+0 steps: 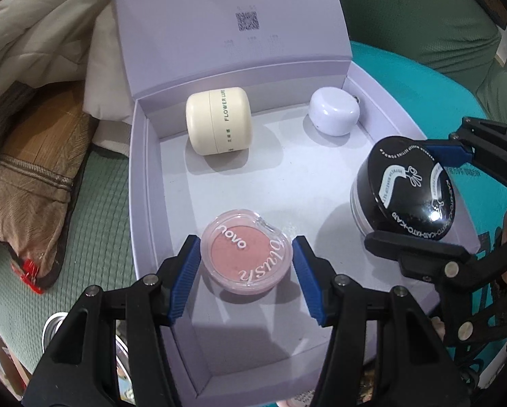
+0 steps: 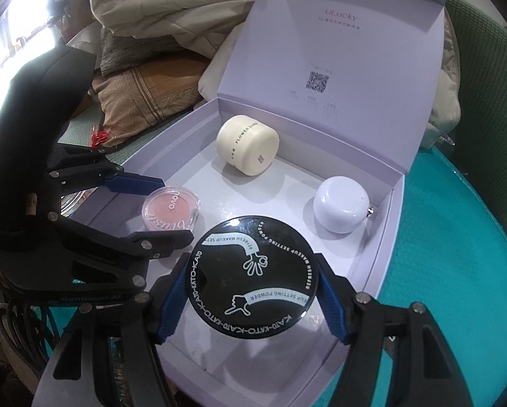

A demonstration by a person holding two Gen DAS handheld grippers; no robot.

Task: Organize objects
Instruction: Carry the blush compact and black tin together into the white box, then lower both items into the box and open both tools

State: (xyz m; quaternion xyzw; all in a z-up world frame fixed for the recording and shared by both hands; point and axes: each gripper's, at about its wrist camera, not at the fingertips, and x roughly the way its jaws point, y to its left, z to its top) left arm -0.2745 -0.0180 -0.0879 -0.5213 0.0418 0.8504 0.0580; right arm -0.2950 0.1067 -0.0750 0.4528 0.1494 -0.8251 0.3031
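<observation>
Two jars already lie in the lilac box (image 2: 372, 268); the left gripper (image 1: 246, 259) jaws clamp the blush compact (image 1: 246, 257) and the right gripper (image 2: 251, 291) jaws clamp the powder jar (image 2: 253, 276) above the box floor, not yet released.

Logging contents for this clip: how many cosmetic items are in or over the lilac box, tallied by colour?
Cream: 1, the cream jar lying on its side.
White: 1, the white rounded item.
Pink: 1, the blush compact, between the left gripper fingers.
Black-lidded: 1, the setting powder jar, held by the right gripper.
Total: 4.
</observation>
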